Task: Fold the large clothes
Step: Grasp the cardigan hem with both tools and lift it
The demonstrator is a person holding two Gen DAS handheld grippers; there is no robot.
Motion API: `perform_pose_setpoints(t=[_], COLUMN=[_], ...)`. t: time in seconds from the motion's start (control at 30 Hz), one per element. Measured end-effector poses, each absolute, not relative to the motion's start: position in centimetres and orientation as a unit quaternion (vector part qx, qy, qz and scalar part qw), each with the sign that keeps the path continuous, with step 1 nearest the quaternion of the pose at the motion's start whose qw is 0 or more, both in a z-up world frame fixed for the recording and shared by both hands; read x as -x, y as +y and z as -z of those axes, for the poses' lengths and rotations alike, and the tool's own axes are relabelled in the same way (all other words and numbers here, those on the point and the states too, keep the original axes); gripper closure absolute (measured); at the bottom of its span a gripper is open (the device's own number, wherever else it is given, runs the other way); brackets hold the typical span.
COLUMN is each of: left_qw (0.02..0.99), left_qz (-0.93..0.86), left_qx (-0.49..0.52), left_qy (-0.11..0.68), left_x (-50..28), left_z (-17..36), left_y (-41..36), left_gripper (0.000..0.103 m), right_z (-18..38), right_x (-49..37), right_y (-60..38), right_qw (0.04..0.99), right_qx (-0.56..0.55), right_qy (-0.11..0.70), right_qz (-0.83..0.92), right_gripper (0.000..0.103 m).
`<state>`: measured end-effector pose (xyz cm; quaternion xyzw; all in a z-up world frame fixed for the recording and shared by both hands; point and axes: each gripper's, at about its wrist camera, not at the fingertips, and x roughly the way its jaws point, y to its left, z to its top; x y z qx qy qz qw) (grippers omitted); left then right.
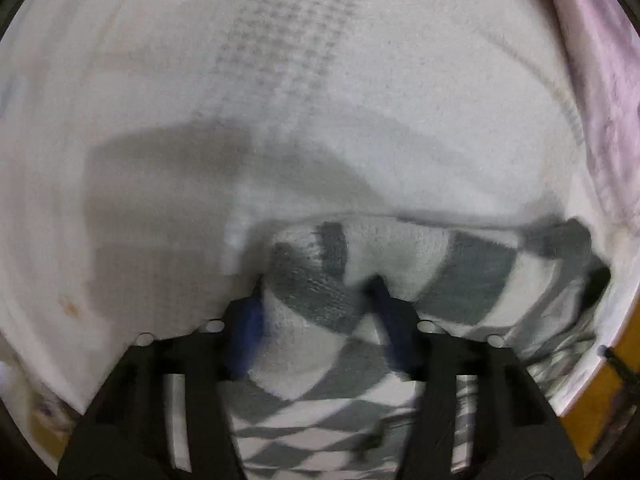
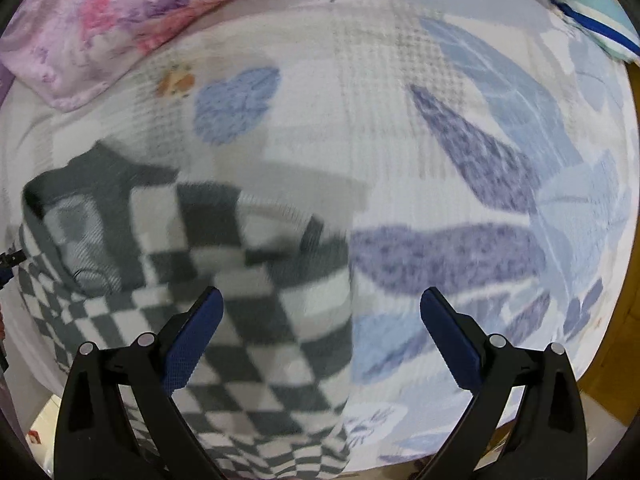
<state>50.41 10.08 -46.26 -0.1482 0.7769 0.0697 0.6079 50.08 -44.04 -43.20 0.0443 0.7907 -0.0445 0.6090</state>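
Observation:
A grey-and-white checkered garment (image 2: 224, 280) lies on a bed, partly folded, its right edge running down the middle of the right wrist view. My right gripper (image 2: 320, 304) is open and empty, hovering above that edge. In the left wrist view the same garment (image 1: 320, 360) fills the space between my left gripper's (image 1: 318, 292) fingers; the fingers press into a bunched fold of it, and the jaws stand partly apart around the thick cloth.
A white bedsheet with blue leaf and heart prints (image 2: 460, 168) covers the bed. A pink-purple floral blanket (image 2: 120, 20) lies at the back left. The bed's wooden edge (image 1: 600, 392) shows at the lower right of the left wrist view.

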Motion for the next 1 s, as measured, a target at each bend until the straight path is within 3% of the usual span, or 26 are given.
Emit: perform_pose_setpoints(t=[0.2,0.23,0.37,0.83,1.0], left_qw=[0.626,0.631,0.648,0.734,0.768], left_qz=[-0.064,-0.065,-0.061,-0.055,-0.039], left_qx=[0.148,0.15,0.134,0.092,0.087], left_qy=[0.763,0.759,0.747,0.671,0.633], left_x=[-49.9,-49.8,-49.1,-40.9,-34.1], left_z=[44.9,44.4,41.8,29.4,25.4], left_y=[10.8,11.0,10.7,8.7,8.6], left_gripper=[0.078,0.079,0.081,0.082,0.083], right_z=[50.0,50.2,46.6,28.8,25.9], right_x=[-49.9,-49.2,-47.7,-36.7,-30.7], right_y=[-45.0,-45.3,-44.4,-42.7,-42.3], right_qw=[0.523,0.533,0.598,0.74,0.766], right_qx=[-0.126,-0.151,-0.149,-0.131,-0.157], right_qy=[0.84,0.828,0.783,0.655,0.618], right_qz=[0.064,0.082,0.082,0.079,0.085], right_gripper=[0.008,0.012,0.082,0.084,0.084])
